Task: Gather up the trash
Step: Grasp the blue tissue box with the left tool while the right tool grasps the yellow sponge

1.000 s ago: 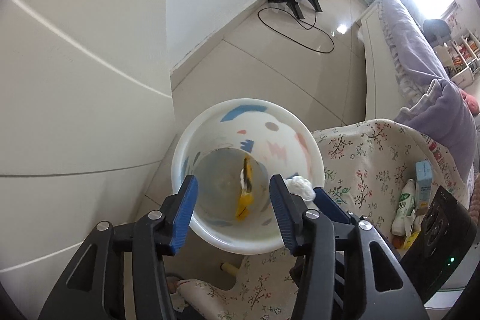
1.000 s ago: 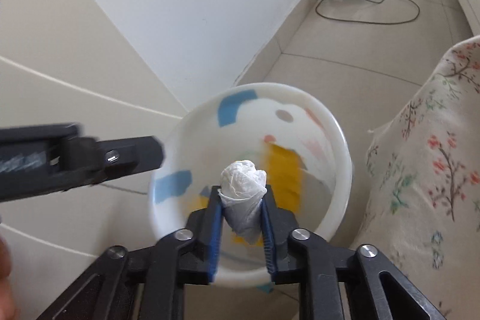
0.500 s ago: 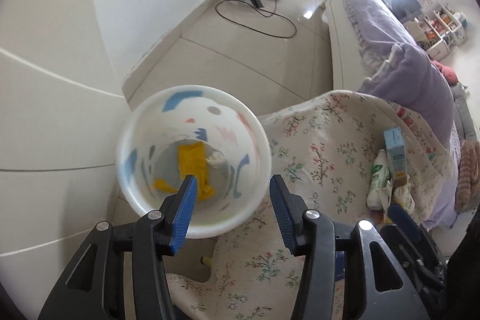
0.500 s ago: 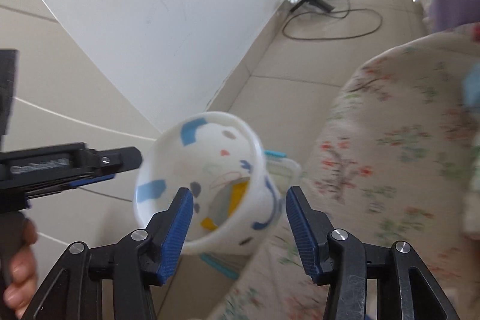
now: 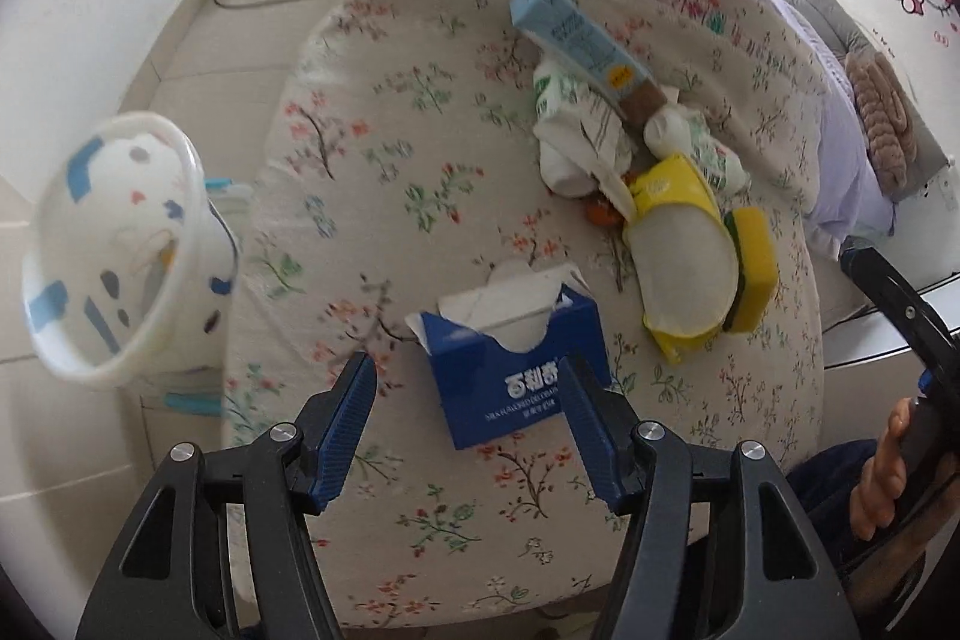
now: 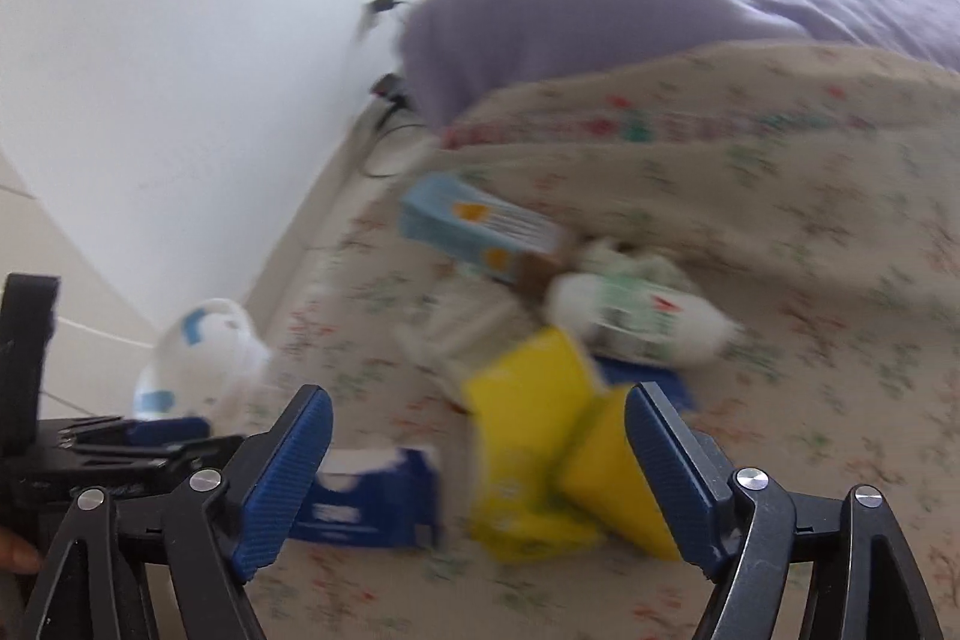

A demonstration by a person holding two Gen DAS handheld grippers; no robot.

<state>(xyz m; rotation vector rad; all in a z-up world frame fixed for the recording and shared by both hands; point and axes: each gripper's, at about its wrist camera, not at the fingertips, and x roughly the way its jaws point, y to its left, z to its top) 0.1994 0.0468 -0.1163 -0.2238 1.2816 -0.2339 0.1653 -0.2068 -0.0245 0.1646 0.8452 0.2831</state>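
Trash, one heap, on the floral-covered bench (image 5: 420, 112), far right part. We list: a pale blue carton (image 5: 576, 34) lying across a white-and-green wrapper (image 5: 570, 124); a second white-and-green pack (image 5: 702, 148) just beside it; a yellow pouch (image 5: 684, 250) with a clear window, touching a yellow sponge (image 5: 750, 274) with a dark green edge; a small orange scrap (image 5: 600, 214) under the pouch's upper end, which we cannot identify.

Near the heap, closer to us: a blue tissue box (image 5: 516, 364), white tissue standing out of its torn top.

Bin (image 5: 114, 250): white, with blue and grey patches, off the bench's left edge over the floor, tilted with its mouth toward us. Its contents are blurred; we cannot tell what lies inside.

Left claw (image 5: 468, 424): empty, jaws opening, the tissue box seen between them but untouched.

Right claw (image 6: 480, 478): empty, jaws opening wide, hanging above the pouch (image 6: 522, 442) and sponge (image 6: 618, 484) without contact.

The right view is heavily smeared; we make out carton (image 6: 480, 226), pack (image 6: 636, 316) and bin (image 6: 204, 358) by colour only. A hand (image 5: 888, 472) shows at the left view's right edge, largely cut off.
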